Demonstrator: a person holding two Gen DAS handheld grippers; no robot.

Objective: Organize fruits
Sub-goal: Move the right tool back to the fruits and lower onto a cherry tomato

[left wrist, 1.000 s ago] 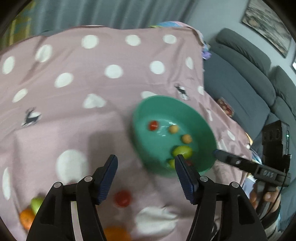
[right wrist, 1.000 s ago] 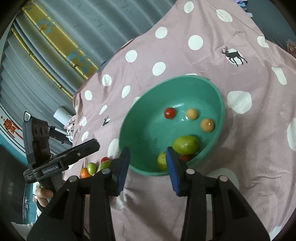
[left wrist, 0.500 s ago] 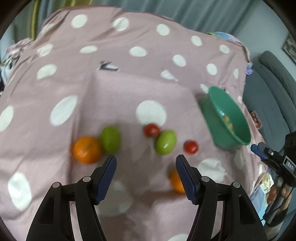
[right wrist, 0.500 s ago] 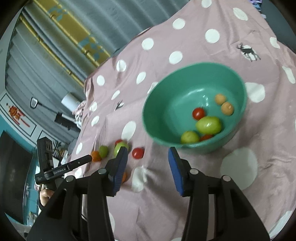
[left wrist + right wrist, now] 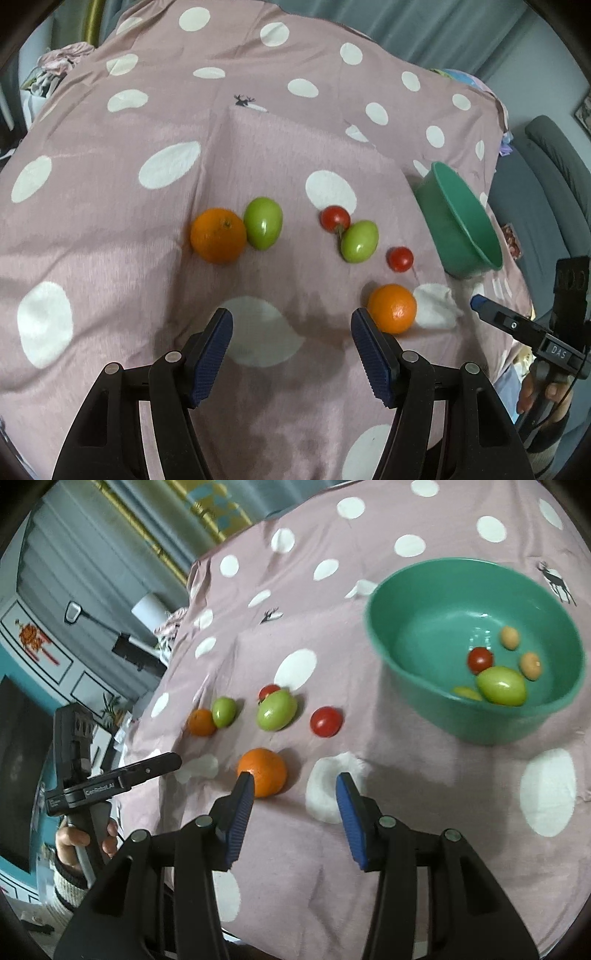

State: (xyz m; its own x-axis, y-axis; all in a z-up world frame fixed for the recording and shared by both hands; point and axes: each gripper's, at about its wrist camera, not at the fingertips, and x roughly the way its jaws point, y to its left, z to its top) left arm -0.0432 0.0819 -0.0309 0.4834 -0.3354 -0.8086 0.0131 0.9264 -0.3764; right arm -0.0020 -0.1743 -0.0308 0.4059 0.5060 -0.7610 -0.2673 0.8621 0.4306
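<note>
Left gripper (image 5: 291, 350) stood open, empty; right gripper (image 5: 294, 805) had just been opening, empty, orange (image 5: 263, 771) beside its left finger.

Left wrist cam looks steeply down along its tool (image 5: 291, 345) at the spotted cloth (image 5: 110, 229), close in. Right wrist cam tilts down too, from the opposite side. Both share the loose fruit row and green bowl (image 5: 448, 206) (image 5: 417, 672); each catches the other tool.

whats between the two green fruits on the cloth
One small red tomato lies between them, touching the right green fruit and clear of the left green fruit; the left wrist view shows it best.
</note>
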